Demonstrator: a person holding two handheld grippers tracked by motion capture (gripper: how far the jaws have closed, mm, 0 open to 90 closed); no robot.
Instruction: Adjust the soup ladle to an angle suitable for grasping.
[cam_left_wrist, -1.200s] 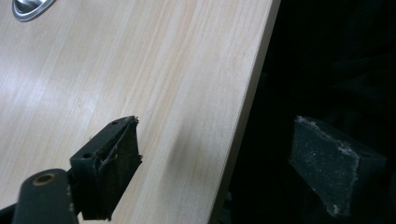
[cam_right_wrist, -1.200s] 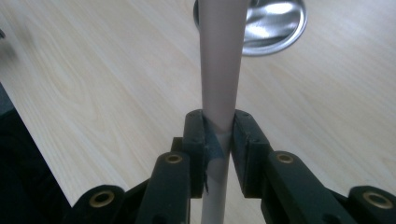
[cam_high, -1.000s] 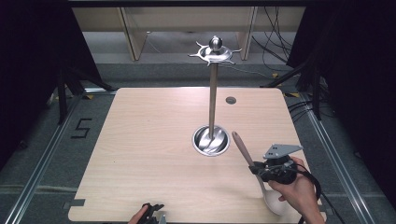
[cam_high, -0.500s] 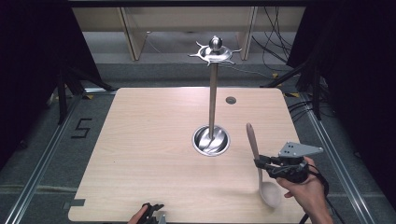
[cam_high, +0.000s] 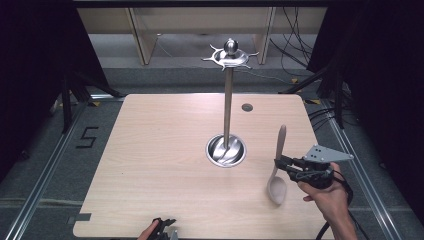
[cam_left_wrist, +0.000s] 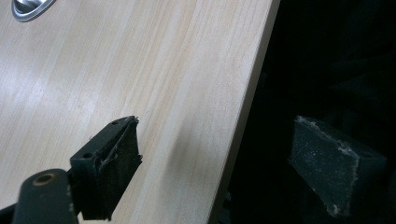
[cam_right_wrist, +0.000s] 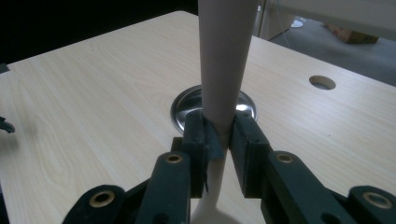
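One spoon (cam_high: 278, 165) is being gripped by the right gripper (cam_high: 283, 165), fingers (cam_right_wrist: 201, 140) clenched on the thin neck between handle and bowl. Handle is pointing up and away toward the stand (cam_high: 228, 100), bowl hanging low near the counter (cam_high: 150, 150), right of the stand's steel base (cam_high: 226, 150). Whether the bowl is touching the wood I cannot tell from above.

Left gripper (cam_high: 162, 227) is sitting at the near counter edge, fingers (cam_left_wrist: 109, 172) spread wide, nothing between them, one over the wood and one past the edge.

Risks, as I'm judging them:
- Grip is on a narrow tapered section, so the spoon could be pivoting or sliding between the pads if the hand is tilting fast; the heavier bowl end would be swinging down.
- Bowl is riding low, so any drop of the hand could be knocking it on the counter and twisting it in the grasp.
- If the spoon is going to the hooks at the stand top (cam_high: 230, 54), the long handle could be clipping the pole on the way and tipping or shifting the stand.
- Only one hand is working; the left is too far off to be catching a slip.
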